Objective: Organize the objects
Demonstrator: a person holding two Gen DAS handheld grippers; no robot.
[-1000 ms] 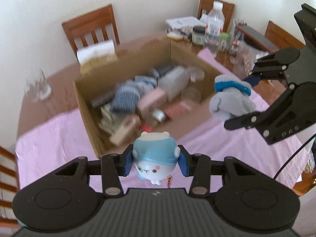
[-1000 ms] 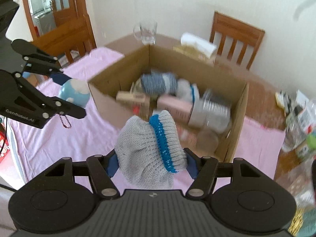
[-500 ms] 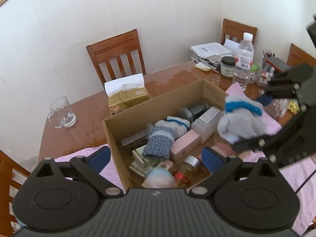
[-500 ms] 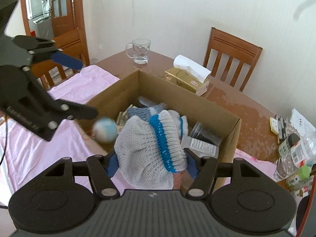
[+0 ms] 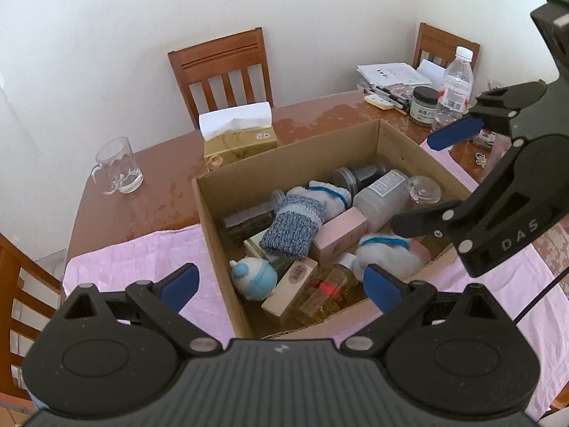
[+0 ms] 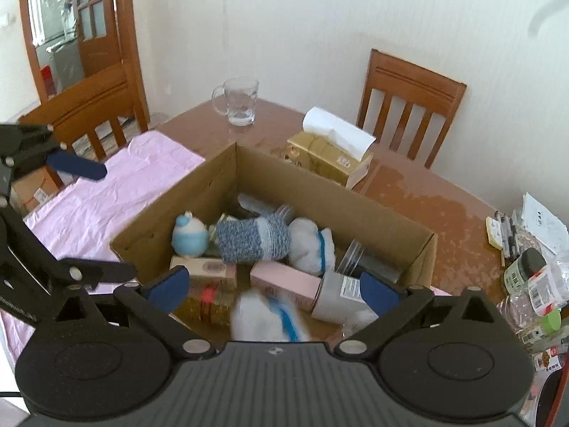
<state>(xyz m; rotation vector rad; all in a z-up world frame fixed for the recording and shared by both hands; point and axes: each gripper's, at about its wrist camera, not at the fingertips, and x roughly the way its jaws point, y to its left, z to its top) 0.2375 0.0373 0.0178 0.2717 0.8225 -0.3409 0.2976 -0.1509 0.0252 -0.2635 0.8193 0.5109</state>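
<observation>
Both the left gripper (image 5: 281,283) and right gripper (image 6: 272,290) are held with jaws spread and empty above the cardboard box (image 5: 227,186), where the grey sock (image 6: 266,315) is seen at 6 o'clock.

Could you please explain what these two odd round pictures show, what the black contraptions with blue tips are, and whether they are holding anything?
There is no robot here: a person holds a hand-operated two-finger gripper in each hand, and a wide-angle camera on each looks forward along its fingers, which is why the pictures look round and bent.

One picture comes from the left gripper, the other from the right gripper; each also sees the other at its edge. Both are open and hold nothing.

Below them a cardboard box stands on a wooden table, partly on a pink cloth. In the box lie a blue and white toy, a white sock with a blue band, a blue knitted sock, small cartons and jars. The white sock is blurred in the right view.

Beside the box stand a tissue box and a glass mug.
</observation>
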